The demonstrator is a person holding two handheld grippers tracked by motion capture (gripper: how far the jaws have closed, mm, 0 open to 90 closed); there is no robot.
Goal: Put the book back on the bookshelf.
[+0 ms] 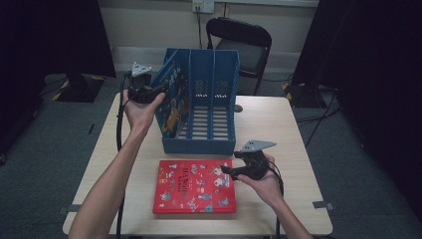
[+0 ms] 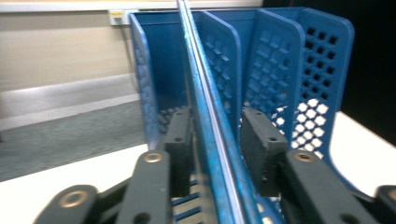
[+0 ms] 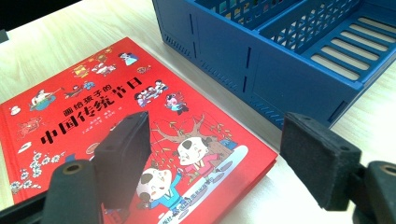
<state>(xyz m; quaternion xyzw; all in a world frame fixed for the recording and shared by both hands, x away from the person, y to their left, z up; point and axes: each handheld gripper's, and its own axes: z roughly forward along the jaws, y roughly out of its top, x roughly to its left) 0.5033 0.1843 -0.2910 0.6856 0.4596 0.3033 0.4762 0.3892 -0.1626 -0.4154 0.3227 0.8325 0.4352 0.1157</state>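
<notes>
A blue picture book (image 1: pixel 171 97) stands tilted in the leftmost slot of the blue file rack (image 1: pixel 211 144), leaning out to the left. My left gripper (image 1: pixel 154 92) is shut on the book's upper edge. In the left gripper view the book's edge (image 2: pixel 210 140) runs between the two pads, with the rack's dividers (image 2: pixel 280 70) behind. A red picture book (image 1: pixel 194 186) lies flat on the table in front of the rack. My right gripper (image 1: pixel 226 172) hovers open over its right edge. In the right gripper view the jaws stand wide apart above the red cover (image 3: pixel 93 102), near the rack's front wall (image 3: pixel 261 60).
The wooden table (image 1: pixel 278 124) has bare room to the right of the rack and the red book. A black chair (image 1: pixel 239 45) stands behind the table. Cables trail from both grippers along the table's left and front edges.
</notes>
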